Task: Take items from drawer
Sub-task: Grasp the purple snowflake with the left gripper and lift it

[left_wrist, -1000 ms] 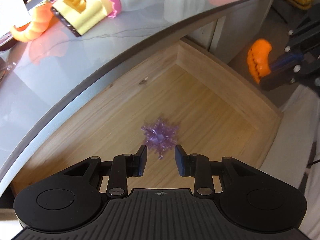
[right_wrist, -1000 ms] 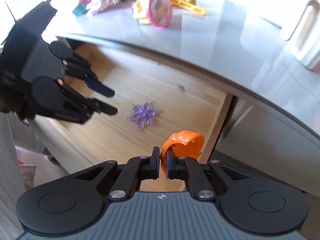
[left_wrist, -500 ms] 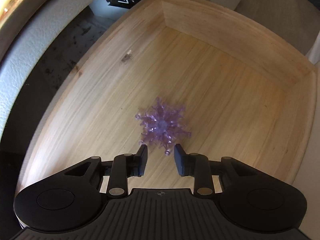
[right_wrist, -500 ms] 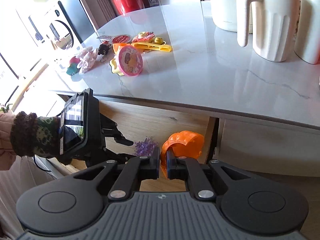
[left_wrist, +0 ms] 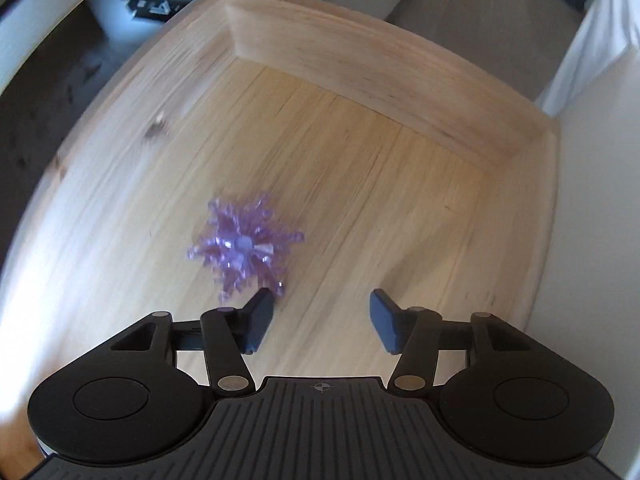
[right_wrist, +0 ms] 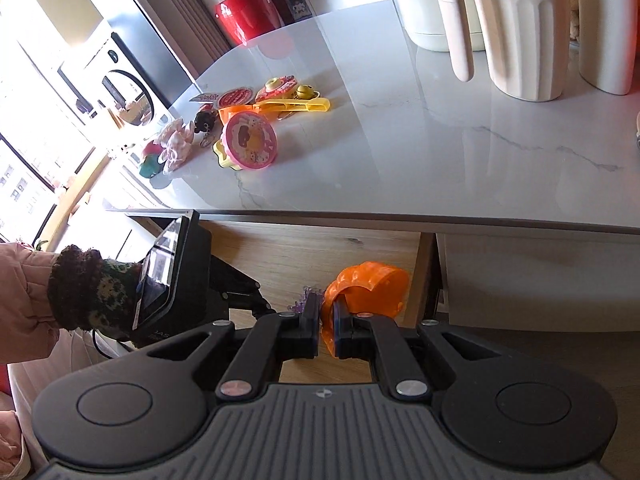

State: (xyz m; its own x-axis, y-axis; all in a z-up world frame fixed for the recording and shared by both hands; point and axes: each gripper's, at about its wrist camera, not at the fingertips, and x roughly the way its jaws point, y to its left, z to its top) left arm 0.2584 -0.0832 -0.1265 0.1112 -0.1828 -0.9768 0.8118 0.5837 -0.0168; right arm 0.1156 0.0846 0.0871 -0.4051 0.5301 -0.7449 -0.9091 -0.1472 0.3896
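A purple spiky plastic ornament [left_wrist: 244,246] lies on the floor of the open wooden drawer [left_wrist: 400,80]. My left gripper [left_wrist: 322,316] points down into the drawer just short of it. Its jaws are opening wide with nothing between them, and the ornament sits ahead of the left finger [left_wrist: 260,316]. In the right wrist view my right gripper [right_wrist: 327,332] is shut on the rim of an orange scalloped plastic piece [right_wrist: 368,284], held above the drawer's right end. A sliver of the ornament [right_wrist: 306,294] shows there beside the left gripper [right_wrist: 256,302], held by a gloved hand [right_wrist: 88,292].
The marble counter [right_wrist: 440,160] overhangs the drawer. On it lie a pink round toy [right_wrist: 250,142], a yellow toy [right_wrist: 296,106] and several other small toys, with a white jug [right_wrist: 516,28] at the back right. A red bin [right_wrist: 246,12] stands behind.
My left gripper sank closer to the drawer floor and its jaws spread wide. The right gripper lifted and tilted up with the orange piece, bringing the countertop into view.
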